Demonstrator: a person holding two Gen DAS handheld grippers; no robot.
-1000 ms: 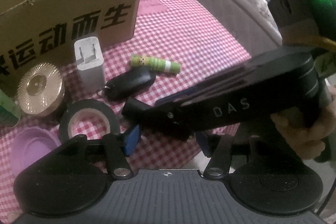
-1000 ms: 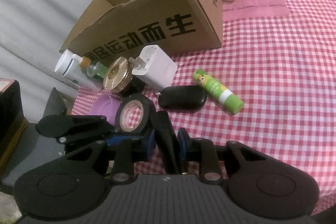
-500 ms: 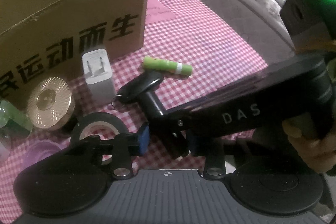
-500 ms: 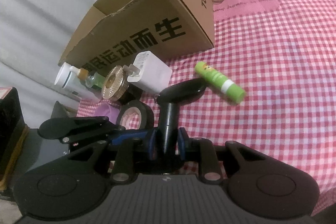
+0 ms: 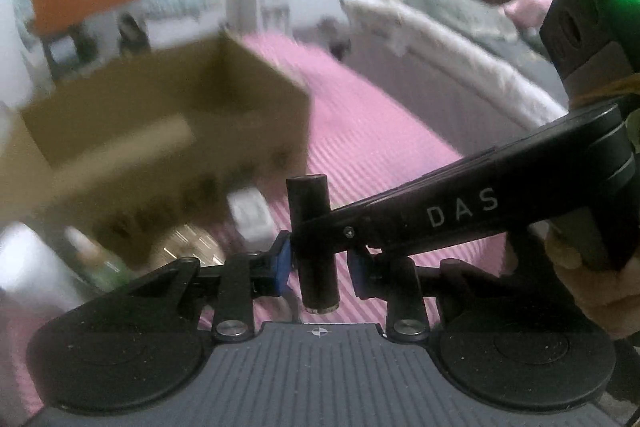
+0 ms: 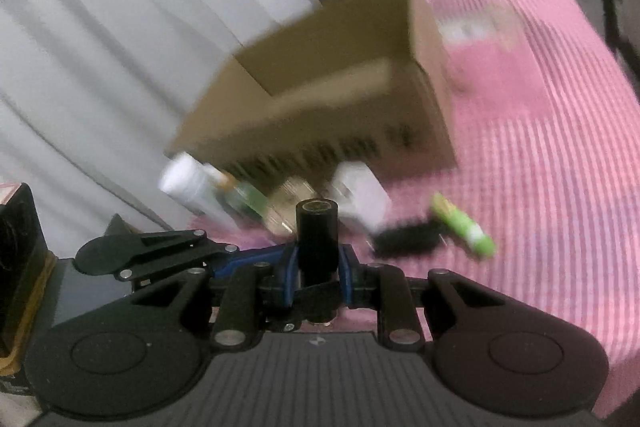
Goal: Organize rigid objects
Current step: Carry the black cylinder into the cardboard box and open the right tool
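Note:
My right gripper [image 6: 319, 269] is shut on a black cylinder [image 6: 317, 233] and holds it upright above the table. In the left wrist view the same cylinder [image 5: 313, 239] stands between my left gripper's fingers [image 5: 318, 263], which are apart and not pressing it; the right gripper's arm [image 5: 460, 207] crosses from the right. The open cardboard box [image 6: 340, 99] stands behind, also in the left wrist view [image 5: 160, 131]. Both views are blurred by motion.
On the pink checked cloth [image 6: 540, 167] in front of the box lie a white charger [image 6: 362, 193], a green tube [image 6: 464, 227], a black key fob [image 6: 408, 241], a gold-lidded jar [image 6: 288, 205], a white bottle [image 6: 188, 187]. A grey sofa [image 5: 440, 67] stands beyond the table.
My right gripper has lifted the black cylinder off the table and turned it upright. Both cameras have tilted up toward the box, and the scene is now motion-blurred.

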